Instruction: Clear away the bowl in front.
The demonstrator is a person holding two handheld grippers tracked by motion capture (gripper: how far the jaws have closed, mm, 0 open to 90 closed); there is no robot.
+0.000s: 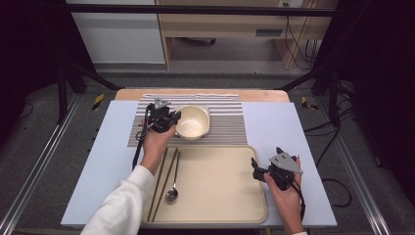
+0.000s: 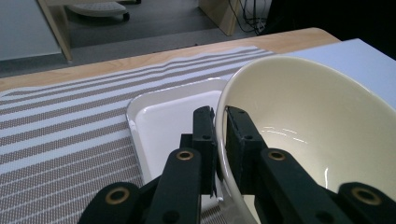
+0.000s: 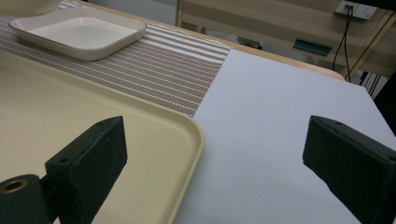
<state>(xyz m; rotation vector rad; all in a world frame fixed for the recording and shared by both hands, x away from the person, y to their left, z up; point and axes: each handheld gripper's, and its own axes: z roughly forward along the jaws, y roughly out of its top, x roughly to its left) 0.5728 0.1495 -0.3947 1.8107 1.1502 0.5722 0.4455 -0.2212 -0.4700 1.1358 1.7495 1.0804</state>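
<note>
My left gripper [image 1: 176, 118] [image 2: 220, 119] is shut on the near rim of a cream bowl [image 1: 192, 122] [image 2: 308, 121], with one jaw inside the rim and one outside. The bowl tilts over a white square plate [image 2: 163, 116] [image 3: 79, 30] that lies on a striped placemat [image 1: 225, 125] [image 2: 60, 121]. I cannot tell whether the bowl touches the plate. My right gripper [image 1: 266, 155] [image 3: 215, 140] stands open with nothing between its jaws, over the right edge of a beige tray [image 1: 220, 186] [image 3: 93, 107].
A pair of dark chopsticks [image 1: 164, 178] and a metal spoon [image 1: 172, 188] lie at the left of the tray. A pale blue mat [image 1: 284, 127] [image 3: 280, 107] covers the table. Dark frame posts stand at both sides.
</note>
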